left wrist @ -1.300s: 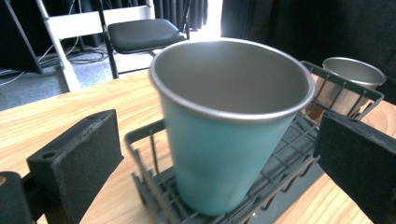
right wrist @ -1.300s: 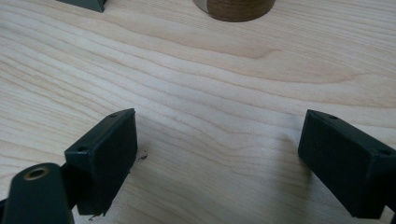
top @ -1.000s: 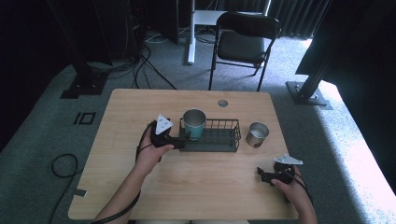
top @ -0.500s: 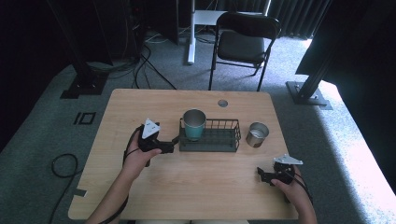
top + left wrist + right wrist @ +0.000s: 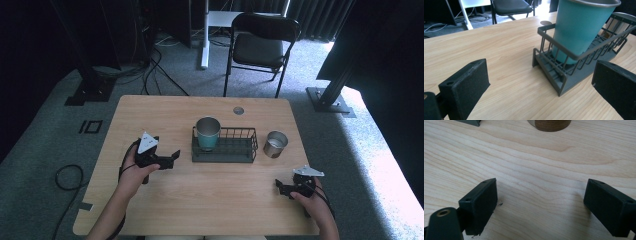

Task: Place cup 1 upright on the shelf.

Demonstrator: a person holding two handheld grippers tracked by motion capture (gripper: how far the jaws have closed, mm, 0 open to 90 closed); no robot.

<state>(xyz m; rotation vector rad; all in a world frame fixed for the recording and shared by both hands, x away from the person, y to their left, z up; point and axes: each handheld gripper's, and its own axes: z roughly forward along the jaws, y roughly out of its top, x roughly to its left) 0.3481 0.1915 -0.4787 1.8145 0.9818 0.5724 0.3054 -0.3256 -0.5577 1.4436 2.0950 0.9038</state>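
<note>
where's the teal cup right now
In the high view, the teal metal cup stands upright in the left end of the dark wire rack at mid-table, with the open left gripper just to its left.

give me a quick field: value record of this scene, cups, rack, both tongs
teal cup: upright inside the left end of the wire rack
wire rack: dark, mid-table, otherwise empty
steel cup: on the table just right of the rack, outside it
left tongs: open, holding nothing, left of the rack, pointing at it
right tongs: open, holding nothing, low over the table near the right front edge
table: light wood, with a round grommet near the far edge
</note>
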